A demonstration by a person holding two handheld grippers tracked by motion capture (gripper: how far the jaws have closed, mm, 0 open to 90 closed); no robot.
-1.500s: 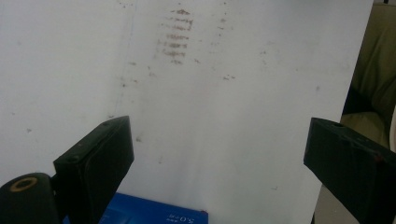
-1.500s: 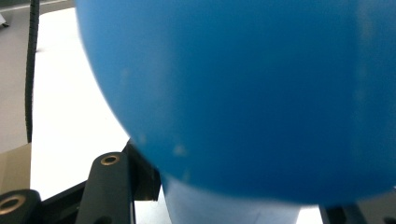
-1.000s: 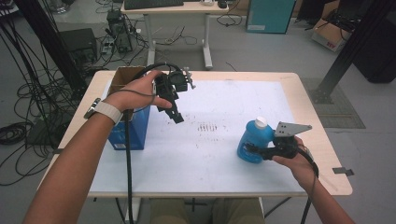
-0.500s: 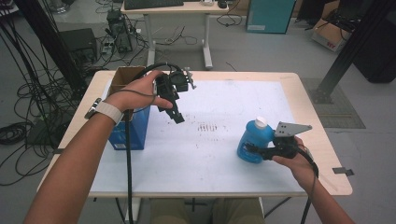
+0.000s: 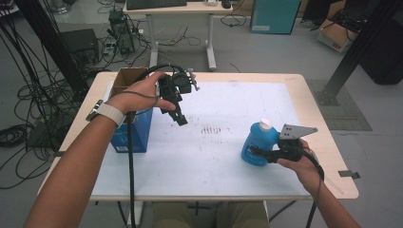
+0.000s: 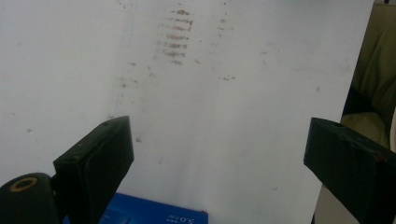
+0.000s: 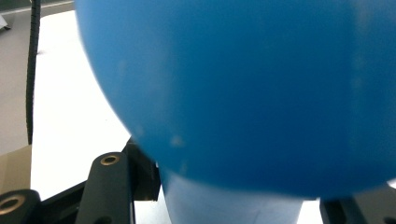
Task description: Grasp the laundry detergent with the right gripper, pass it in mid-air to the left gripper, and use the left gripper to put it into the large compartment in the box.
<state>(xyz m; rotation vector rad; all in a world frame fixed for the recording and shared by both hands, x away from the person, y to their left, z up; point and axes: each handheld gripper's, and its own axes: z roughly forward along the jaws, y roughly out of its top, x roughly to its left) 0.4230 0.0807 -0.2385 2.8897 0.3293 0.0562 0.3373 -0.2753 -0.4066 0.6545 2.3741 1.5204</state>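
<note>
My right gripper point(image 5: 256, 153) has its fingers clenched around the lower body of the blue bottle point(image 5: 256, 141), which stands at the lower right of the high view on the white counter point(image 5: 214, 156); in the right gripper view the bottle point(image 7: 243, 93) bulges close above the fingers. I judge it a smooth plastic bottle, slippery and a little yielding, its weight depending on liquid I cannot see; the narrower waist is the surest hold. My left gripper point(image 5: 179, 118) hangs above the counter, left of centre, fingers released wide, near the blue box point(image 5: 133, 135).
</note>
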